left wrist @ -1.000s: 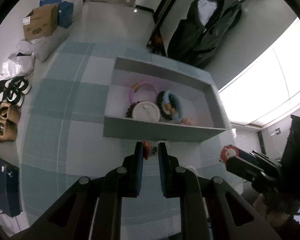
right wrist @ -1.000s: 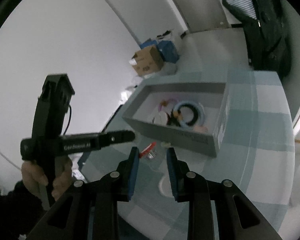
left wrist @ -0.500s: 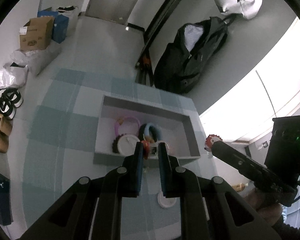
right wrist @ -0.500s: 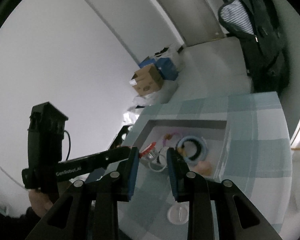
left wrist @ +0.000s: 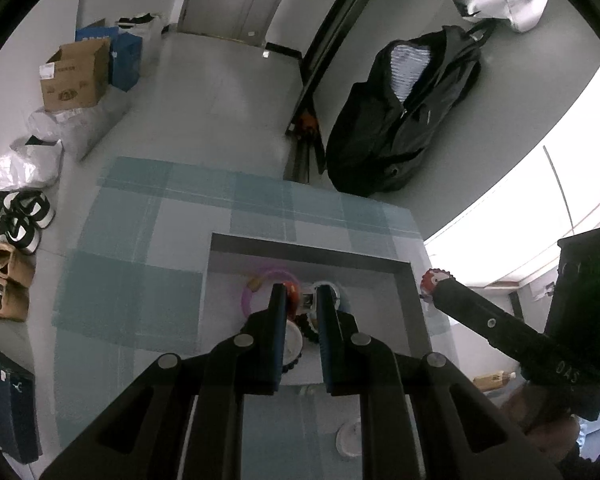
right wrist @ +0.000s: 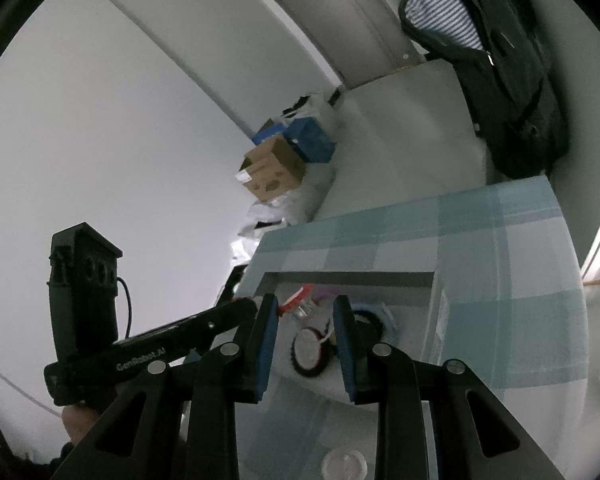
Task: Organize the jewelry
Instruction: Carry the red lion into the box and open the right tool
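My left gripper (left wrist: 299, 294) is shut on a small red and silver clip (left wrist: 300, 300) and holds it high above the grey tray (left wrist: 312, 248). The clip also shows in the right wrist view (right wrist: 298, 303), pinched at the tip of the left gripper. The tray holds a pink ring (left wrist: 249, 300), a blue ring (right wrist: 384, 318) and a round white-faced piece with a dark toothed rim (right wrist: 310, 354). My right gripper (right wrist: 306, 304) is open and empty, above the tray's near side.
The tray sits on a table with a blue checked cloth (left wrist: 140, 264). A small clear round lid (left wrist: 350, 438) lies on the cloth near me. Beyond the table are a black bag (left wrist: 404, 120), cardboard boxes (left wrist: 76, 76) and shoes (left wrist: 16, 224) on the floor.
Both grippers have risen well above the table, and the left one has carried the clip forward from the tray's near wall to over its inside. The right gripper stays open.
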The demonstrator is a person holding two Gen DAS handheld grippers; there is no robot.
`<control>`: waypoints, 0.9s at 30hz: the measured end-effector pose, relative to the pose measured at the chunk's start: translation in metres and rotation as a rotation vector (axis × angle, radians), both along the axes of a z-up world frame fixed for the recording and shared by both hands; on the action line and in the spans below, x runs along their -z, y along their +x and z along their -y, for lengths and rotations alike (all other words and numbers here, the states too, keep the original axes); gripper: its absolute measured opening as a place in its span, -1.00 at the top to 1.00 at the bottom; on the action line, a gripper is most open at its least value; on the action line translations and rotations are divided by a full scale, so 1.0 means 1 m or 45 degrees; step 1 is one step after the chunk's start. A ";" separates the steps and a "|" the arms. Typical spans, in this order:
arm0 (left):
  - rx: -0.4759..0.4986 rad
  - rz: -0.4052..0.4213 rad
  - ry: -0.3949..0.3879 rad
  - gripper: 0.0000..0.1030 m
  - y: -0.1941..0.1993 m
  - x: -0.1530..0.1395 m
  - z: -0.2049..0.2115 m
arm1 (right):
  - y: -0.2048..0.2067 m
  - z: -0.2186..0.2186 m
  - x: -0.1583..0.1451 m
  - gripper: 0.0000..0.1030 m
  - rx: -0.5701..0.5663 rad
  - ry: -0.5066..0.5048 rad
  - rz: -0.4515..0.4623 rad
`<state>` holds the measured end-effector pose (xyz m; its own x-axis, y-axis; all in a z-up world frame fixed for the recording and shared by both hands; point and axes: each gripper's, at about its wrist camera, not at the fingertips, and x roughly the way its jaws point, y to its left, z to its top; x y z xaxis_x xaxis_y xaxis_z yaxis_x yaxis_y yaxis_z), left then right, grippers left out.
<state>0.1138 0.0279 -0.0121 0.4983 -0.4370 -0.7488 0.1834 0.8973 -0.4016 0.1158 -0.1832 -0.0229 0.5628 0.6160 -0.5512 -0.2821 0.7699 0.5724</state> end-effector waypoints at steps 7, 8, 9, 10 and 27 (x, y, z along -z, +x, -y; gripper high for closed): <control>0.017 -0.036 0.020 0.80 0.008 0.007 0.005 | 0.012 -0.002 0.005 0.48 0.027 -0.023 -0.030; 0.015 -0.044 0.018 0.80 0.009 0.009 0.005 | 0.013 -0.003 0.006 0.48 0.029 -0.028 -0.036; 0.014 -0.054 0.014 0.80 0.011 0.010 0.006 | 0.015 -0.003 0.007 0.48 0.034 -0.035 -0.042; 0.010 -0.067 0.011 0.80 0.012 0.013 0.005 | 0.016 -0.004 0.009 0.48 0.037 -0.042 -0.052; 0.011 -0.136 -0.008 0.72 0.020 0.020 0.010 | 0.019 0.001 0.027 0.42 0.086 -0.103 -0.149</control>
